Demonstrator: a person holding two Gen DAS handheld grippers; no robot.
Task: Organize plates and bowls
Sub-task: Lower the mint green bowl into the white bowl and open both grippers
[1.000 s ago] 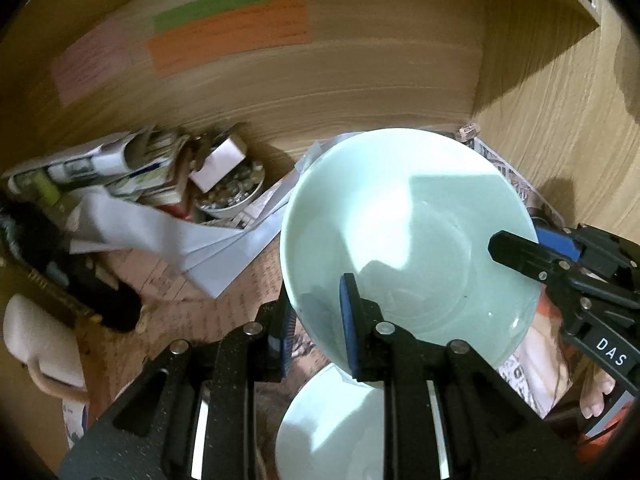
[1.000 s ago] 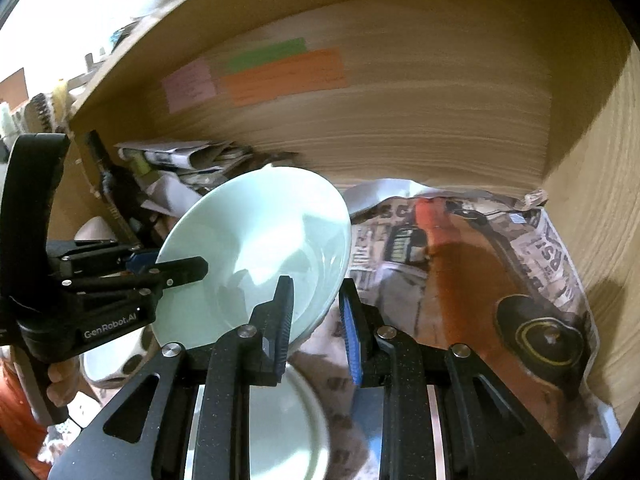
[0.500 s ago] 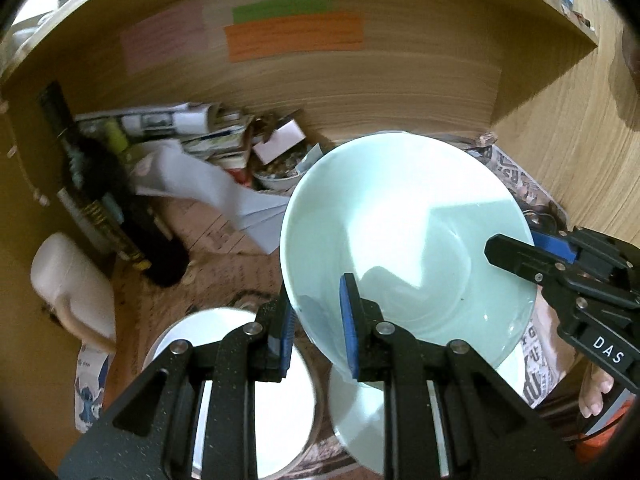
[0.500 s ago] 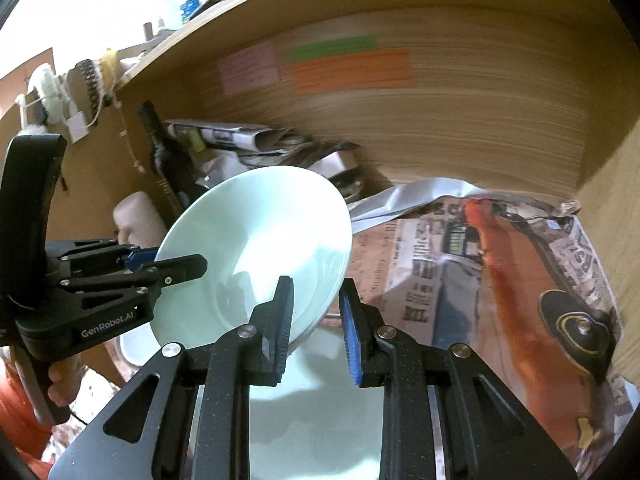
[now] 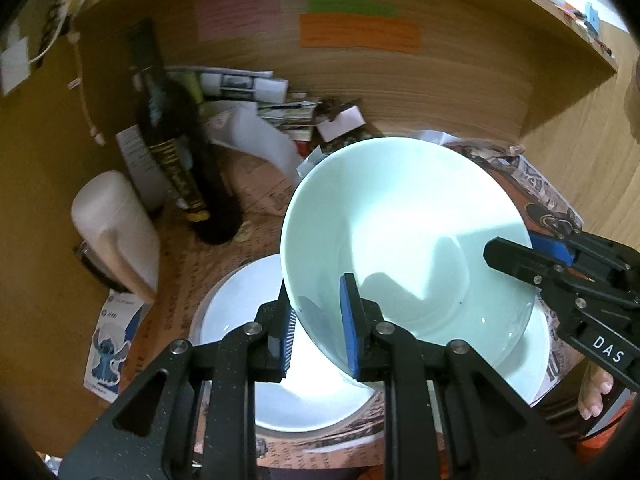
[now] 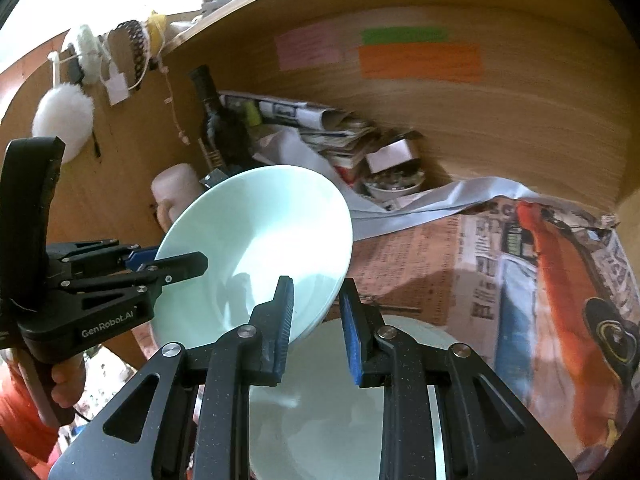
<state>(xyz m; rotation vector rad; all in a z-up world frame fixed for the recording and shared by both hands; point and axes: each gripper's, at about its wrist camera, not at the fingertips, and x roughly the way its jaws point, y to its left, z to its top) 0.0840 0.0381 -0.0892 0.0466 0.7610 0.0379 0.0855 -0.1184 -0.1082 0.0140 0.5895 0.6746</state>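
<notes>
A pale green bowl [image 5: 404, 232] hangs tilted above the newspaper-lined shelf floor, held by both grippers at opposite rims. My left gripper [image 5: 318, 316] is shut on its near rim, one blue pad inside and one outside. My right gripper [image 6: 316, 304] is shut on the other rim and appears in the left wrist view as right gripper [image 5: 512, 256]. The left gripper [image 6: 176, 264] reaches in from the left in the right wrist view, clamped on the bowl [image 6: 256, 248]. Below the bowl lie a white dish [image 5: 240, 320] and a pale green plate [image 5: 536, 360], the latter also seen as plate [image 6: 340, 400].
A dark bottle [image 5: 180, 160] and a white plastic jug [image 5: 116, 232] stand at the left wall. Rolled newspapers [image 5: 240, 84] and a small dish of bits [image 6: 394, 184] crowd the back. Newspaper [image 6: 520, 280] covers the floor to the right. Wooden walls close in behind and on both sides.
Both grippers have carried the bowl leftward along the shelf. The bottle, the jug and the white dish have come into view, and the dish now lies under the bowl's left side.
</notes>
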